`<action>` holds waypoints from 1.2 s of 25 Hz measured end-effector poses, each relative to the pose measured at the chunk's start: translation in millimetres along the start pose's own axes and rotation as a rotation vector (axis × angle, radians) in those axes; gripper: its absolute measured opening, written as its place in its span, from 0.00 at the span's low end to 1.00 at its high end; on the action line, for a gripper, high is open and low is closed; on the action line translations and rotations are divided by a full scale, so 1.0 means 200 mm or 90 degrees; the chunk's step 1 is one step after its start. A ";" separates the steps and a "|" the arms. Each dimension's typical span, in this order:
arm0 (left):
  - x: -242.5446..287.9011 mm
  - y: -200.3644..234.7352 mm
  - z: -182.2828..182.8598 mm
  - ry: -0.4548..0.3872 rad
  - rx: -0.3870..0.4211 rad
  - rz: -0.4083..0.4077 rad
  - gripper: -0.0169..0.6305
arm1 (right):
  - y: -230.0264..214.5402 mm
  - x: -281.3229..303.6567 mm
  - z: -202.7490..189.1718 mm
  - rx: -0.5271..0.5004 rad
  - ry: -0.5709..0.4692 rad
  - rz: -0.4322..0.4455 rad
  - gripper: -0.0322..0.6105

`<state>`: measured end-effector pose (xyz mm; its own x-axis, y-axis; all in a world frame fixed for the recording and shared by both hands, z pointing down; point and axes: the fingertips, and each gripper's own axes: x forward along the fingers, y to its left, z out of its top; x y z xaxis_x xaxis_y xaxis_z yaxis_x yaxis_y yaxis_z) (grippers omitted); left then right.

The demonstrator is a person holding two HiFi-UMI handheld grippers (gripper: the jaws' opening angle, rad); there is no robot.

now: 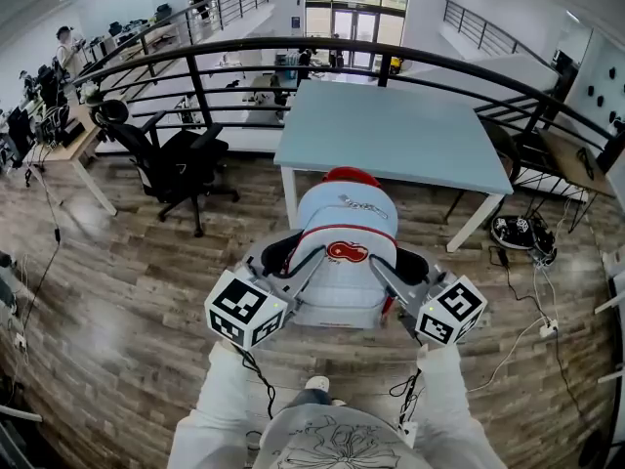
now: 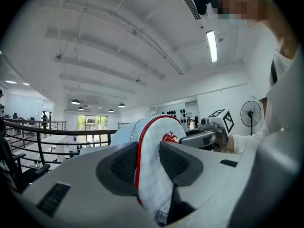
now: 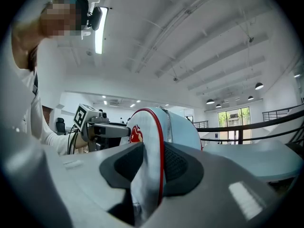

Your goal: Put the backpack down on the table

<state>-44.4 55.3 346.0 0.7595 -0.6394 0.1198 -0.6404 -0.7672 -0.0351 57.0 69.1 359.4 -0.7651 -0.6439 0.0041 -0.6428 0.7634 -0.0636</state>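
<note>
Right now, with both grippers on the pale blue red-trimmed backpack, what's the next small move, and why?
Probably carry the pale blue red-trimmed backpack forward over the light blue rectangular table before lowering. The left gripper and right gripper each clamp a side edge of it, yet in the head view it hangs short of the table's near edge, above the wood floor.

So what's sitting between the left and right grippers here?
The light-blue backpack with red trim fills that stretch. The head view shows the left gripper shut on one side edge and the right gripper on the other.
</note>
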 end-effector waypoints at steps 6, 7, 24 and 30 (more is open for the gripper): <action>-0.01 0.11 -0.04 -0.004 -0.004 -0.007 0.24 | -0.01 0.11 -0.03 0.004 0.001 -0.011 0.26; -0.01 0.12 -0.04 -0.004 -0.005 -0.010 0.24 | -0.01 0.12 -0.03 0.004 0.001 -0.014 0.26; 0.15 0.33 -0.09 -0.001 -0.018 -0.029 0.24 | -0.19 0.29 -0.08 0.023 0.009 -0.043 0.26; 0.36 0.45 -0.09 0.002 -0.019 -0.017 0.24 | -0.42 0.38 -0.08 0.026 0.006 -0.029 0.26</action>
<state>-49.5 -58.5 368.5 0.7758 -0.6187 0.1236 -0.6233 -0.7820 -0.0015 52.6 -43.0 381.0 -0.7350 -0.6778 0.0179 -0.6756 0.7299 -0.1041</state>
